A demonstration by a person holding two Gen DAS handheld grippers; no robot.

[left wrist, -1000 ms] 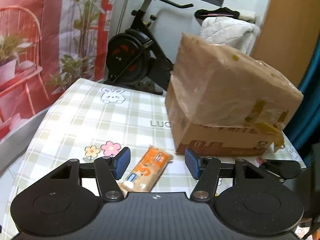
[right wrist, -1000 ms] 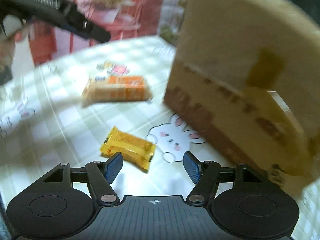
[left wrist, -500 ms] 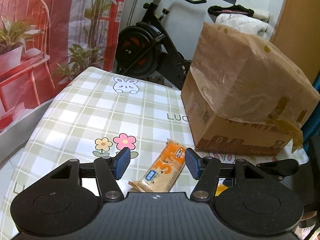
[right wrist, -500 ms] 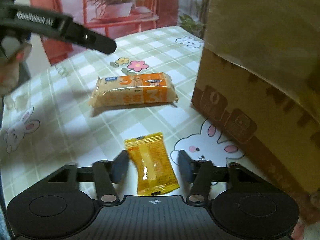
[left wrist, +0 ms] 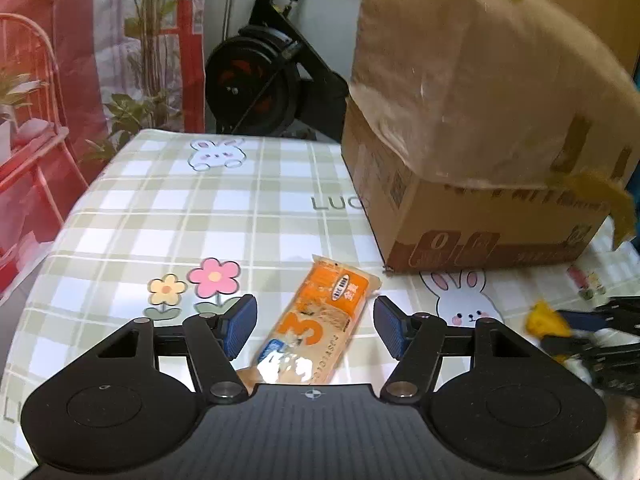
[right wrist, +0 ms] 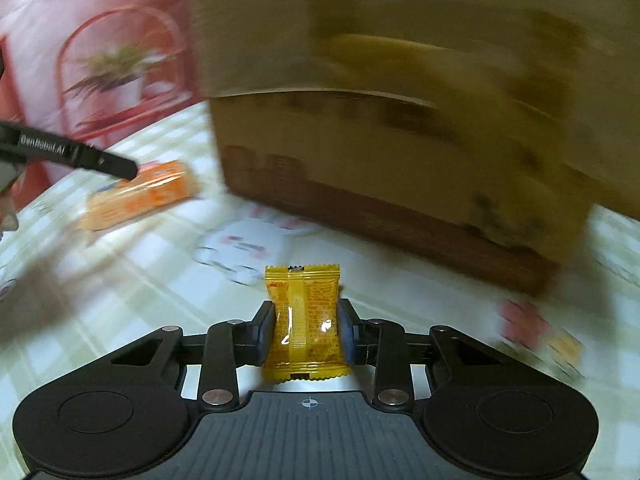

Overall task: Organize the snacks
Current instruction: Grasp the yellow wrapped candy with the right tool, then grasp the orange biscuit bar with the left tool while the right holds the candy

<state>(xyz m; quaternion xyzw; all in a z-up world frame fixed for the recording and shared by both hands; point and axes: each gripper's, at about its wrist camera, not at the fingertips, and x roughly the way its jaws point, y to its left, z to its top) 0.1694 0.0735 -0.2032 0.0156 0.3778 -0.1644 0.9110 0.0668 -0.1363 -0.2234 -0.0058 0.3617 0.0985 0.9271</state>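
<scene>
Right gripper [right wrist: 306, 334] jaws closing, clamped on small yellow crinkle-edged foil snack packet [right wrist: 305, 320] before large brown cardboard box [right wrist: 400, 120], likely destination. Left gripper [left wrist: 316, 326] jaws opening, apart, straddling long orange plastic biscuit packet [left wrist: 320, 324] near box, ungripped.

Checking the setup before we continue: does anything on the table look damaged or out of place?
The cardboard box looks battered: its top bulges unevenly and a torn strip of yellowed tape dangles off its right corner.

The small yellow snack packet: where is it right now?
In the right wrist view, the yellow snack packet sits between the closing right gripper's fingers, pads against both sides, just in front of the cardboard box.
</scene>
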